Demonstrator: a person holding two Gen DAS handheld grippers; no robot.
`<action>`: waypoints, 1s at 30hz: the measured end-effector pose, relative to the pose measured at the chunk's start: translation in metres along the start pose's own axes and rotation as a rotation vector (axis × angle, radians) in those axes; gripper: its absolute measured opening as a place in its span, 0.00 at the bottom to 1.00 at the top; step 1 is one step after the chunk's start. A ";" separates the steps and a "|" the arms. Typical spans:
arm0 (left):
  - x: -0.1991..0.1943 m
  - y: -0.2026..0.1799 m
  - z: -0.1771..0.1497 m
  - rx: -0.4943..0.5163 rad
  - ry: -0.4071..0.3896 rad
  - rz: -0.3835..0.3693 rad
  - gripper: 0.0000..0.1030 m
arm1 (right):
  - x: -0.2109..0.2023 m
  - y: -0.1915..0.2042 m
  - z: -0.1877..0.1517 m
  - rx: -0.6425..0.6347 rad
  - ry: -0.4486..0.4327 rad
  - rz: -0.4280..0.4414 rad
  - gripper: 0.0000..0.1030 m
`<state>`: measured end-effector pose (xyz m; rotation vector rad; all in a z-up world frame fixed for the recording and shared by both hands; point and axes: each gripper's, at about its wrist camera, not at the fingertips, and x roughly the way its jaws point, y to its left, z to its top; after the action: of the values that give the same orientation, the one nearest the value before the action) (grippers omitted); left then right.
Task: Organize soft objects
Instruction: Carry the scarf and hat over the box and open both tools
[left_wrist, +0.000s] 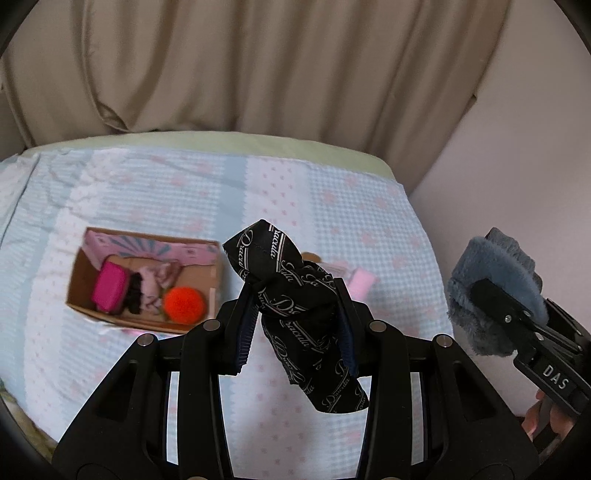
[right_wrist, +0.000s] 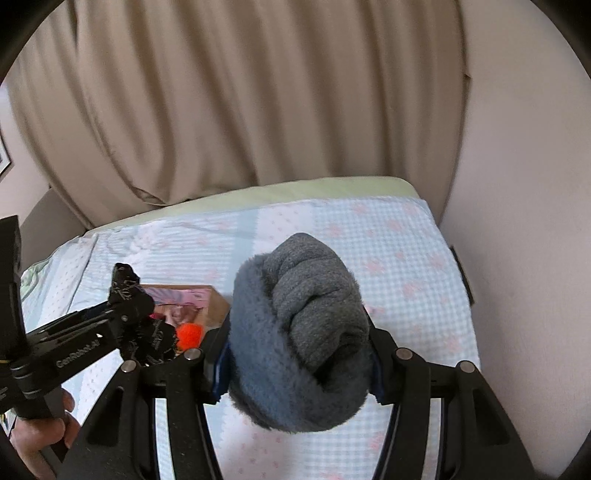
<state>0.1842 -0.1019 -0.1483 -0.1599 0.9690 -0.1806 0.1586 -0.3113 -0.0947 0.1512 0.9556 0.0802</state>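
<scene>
My left gripper (left_wrist: 295, 314) is shut on a black printed cloth (left_wrist: 295, 306) and holds it in the air above the bed. The cloth also shows in the right wrist view (right_wrist: 142, 325). My right gripper (right_wrist: 299, 332) is shut on a fluffy grey-blue sock bundle (right_wrist: 299, 332), also held above the bed; it shows at the right of the left wrist view (left_wrist: 495, 288). An open cardboard box (left_wrist: 218, 273) lies on the bed to the left, below the grippers. It holds a pink pouch (left_wrist: 109, 290), an orange pom-pom (left_wrist: 184, 304) and pale cloth items (left_wrist: 155, 284).
The bed has a light blue and pink checked cover (left_wrist: 369, 206). A small pink item (left_wrist: 360, 280) lies on it right of the box. A beige curtain (left_wrist: 258, 62) hangs behind the bed and a wall (right_wrist: 524, 184) stands at the right.
</scene>
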 end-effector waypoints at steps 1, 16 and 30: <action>-0.002 0.008 0.001 -0.002 -0.001 0.000 0.34 | 0.001 0.010 0.001 -0.005 -0.001 0.006 0.51; 0.010 0.177 0.042 0.072 0.076 0.000 0.34 | 0.066 0.168 0.013 0.014 0.036 0.026 0.51; 0.103 0.285 0.050 0.084 0.227 0.042 0.34 | 0.186 0.249 0.004 -0.031 0.231 0.044 0.51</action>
<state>0.3056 0.1549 -0.2646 -0.0414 1.1881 -0.2033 0.2685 -0.0411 -0.2013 0.1361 1.1814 0.1554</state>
